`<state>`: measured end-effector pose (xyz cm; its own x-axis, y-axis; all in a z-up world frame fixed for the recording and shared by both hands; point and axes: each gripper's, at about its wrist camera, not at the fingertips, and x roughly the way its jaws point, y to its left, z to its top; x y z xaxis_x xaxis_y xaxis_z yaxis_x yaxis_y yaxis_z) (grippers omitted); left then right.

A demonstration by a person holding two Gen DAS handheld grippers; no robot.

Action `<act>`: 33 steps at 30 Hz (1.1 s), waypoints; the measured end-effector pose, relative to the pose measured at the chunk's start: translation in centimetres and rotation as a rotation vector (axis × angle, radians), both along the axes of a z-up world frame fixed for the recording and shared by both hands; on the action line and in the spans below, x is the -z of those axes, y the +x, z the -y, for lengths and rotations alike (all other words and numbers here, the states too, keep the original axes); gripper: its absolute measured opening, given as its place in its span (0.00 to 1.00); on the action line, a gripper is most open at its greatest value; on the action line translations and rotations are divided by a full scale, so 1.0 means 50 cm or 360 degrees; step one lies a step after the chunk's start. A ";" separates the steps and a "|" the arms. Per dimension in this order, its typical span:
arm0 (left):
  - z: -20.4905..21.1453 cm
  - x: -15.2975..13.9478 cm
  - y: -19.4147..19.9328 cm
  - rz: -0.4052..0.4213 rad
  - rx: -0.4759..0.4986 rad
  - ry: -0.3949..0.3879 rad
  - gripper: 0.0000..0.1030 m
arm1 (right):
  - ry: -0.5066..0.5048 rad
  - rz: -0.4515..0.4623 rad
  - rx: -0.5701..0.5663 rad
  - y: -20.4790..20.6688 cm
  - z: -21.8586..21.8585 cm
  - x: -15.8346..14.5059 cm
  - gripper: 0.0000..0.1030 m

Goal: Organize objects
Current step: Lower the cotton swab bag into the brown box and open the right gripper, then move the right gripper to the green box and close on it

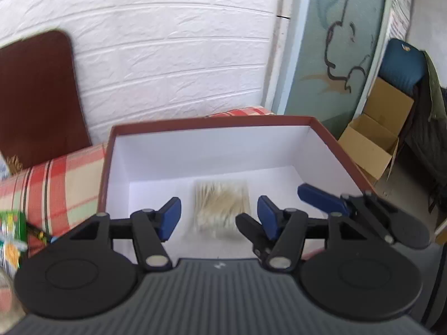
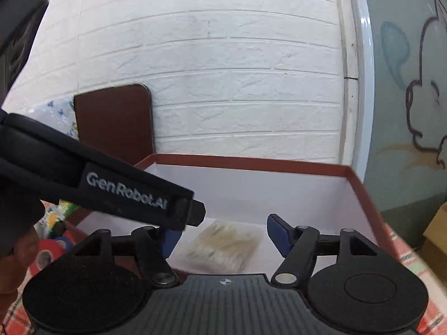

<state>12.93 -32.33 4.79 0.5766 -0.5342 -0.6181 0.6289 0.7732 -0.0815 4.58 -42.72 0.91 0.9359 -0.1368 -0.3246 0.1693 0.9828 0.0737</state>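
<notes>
Left wrist: swab packet [image 1: 222, 206] flat, lengthwise toward far box [image 1: 212, 124] wall

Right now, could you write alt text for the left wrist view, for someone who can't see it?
An open left gripper hovers over a red-rimmed white box holding a clear pack of cotton swabs. The right gripper reaches into the box from the right. The box sits on a plaid cloth by a white brick wall.

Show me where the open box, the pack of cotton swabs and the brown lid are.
open box [image 1: 212, 121], left wrist view, far red rim.
pack of cotton swabs [image 1: 222, 203], left wrist view, middle of the pack.
brown lid [image 2: 114, 120], right wrist view, centre of its face.
</notes>
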 end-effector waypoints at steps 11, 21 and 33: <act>-0.156 -0.015 -0.060 0.0011 -0.0213 -0.0026 0.62 | 0.0089 0.0118 0.0054 -0.121 -0.102 0.004 0.69; -0.380 0.049 -0.078 -0.0042 -0.0617 0.0144 0.69 | 0.0192 -0.0146 -0.0223 -0.120 -0.278 0.050 0.69; -0.705 0.178 -0.052 -0.0129 -0.1076 0.0293 0.69 | 0.0051 -0.0465 -0.0561 -0.064 -0.482 0.112 0.68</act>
